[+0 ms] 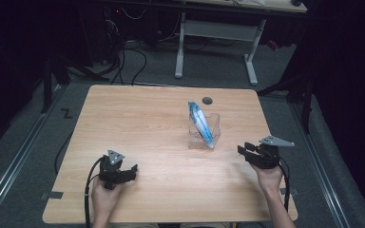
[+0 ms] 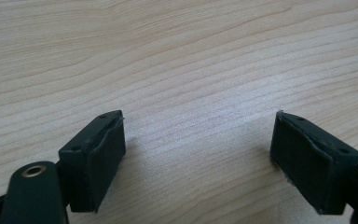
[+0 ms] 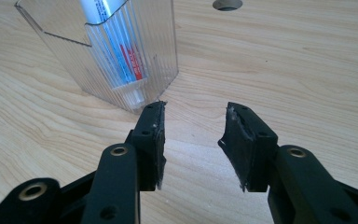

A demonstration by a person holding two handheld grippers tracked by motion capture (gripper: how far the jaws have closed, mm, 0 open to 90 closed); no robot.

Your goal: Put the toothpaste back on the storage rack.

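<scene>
My right claw sits at the lower right of the high view, jaws about half open with nothing between them, pointing toward the clear holder that stands just right of centre on the tabletop. In the right claw's own view the holder fills the upper left, close ahead of my left jaw but not touching it. Inside leans a blue-and-white tube, cap end down against the holder's floor, its upper end poking out over the rim toward the upper left. I take it for toothpaste from the red and blue print, though the lettering is too small to read.

My left claw rests low at the lower left of the high view, jaws wide apart over bare wood, holding nothing, well apart from the holder.

The tube looks light and soft-walled; squeezing its belly hard would dent it or push paste toward the cap. Its glossy skin may slip, so I would grip the free upper end, across the flat crimp, where it is stiffest. The holder is thin, ribbed, rigid plastic, light enough to tip or slide if the tube drags on its wall, so a straight pull along the tube's lean seems wisest, perhaps with my left claw steadying the holder.
</scene>
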